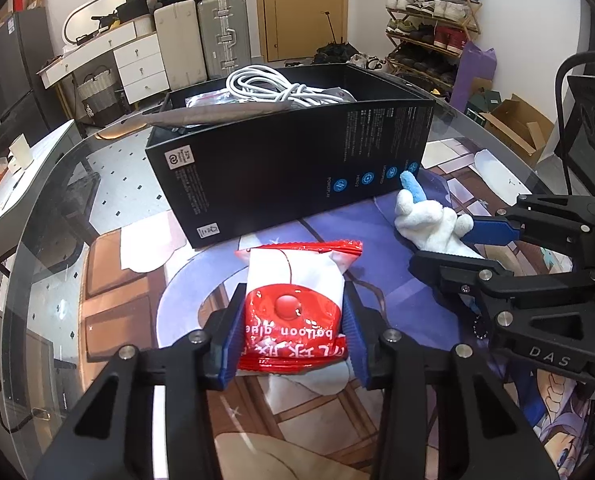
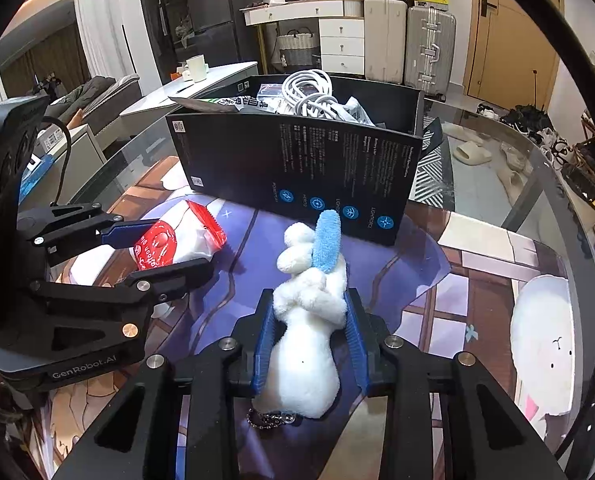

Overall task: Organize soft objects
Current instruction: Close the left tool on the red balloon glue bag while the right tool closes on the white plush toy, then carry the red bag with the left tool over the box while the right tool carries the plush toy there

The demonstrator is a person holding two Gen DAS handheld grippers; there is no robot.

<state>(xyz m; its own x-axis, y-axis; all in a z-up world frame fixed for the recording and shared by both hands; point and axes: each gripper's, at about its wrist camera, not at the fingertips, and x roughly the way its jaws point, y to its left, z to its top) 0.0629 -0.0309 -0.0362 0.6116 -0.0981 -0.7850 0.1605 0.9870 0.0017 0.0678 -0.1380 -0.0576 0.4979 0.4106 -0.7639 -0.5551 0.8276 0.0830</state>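
Observation:
My left gripper (image 1: 293, 312) is shut on a red and white balloon glue packet (image 1: 295, 300), its blue pads pressing both sides. It also shows in the right wrist view (image 2: 177, 240). My right gripper (image 2: 309, 316) is shut on a white plush toy (image 2: 309, 344) with a blue ear (image 2: 327, 246) and a key chain; the toy also shows in the left wrist view (image 1: 429, 224). A black cardboard box (image 1: 289, 172) stands just beyond both, open at the top, holding a white cable coil (image 1: 273, 88) and packets.
The round glass table (image 1: 57, 208) carries a printed anime mat (image 2: 477, 280). Beyond stand suitcases (image 1: 221, 36), a white drawer unit (image 1: 137, 64), a shoe rack (image 1: 429, 32) and a cardboard carton (image 1: 513, 124) on the floor.

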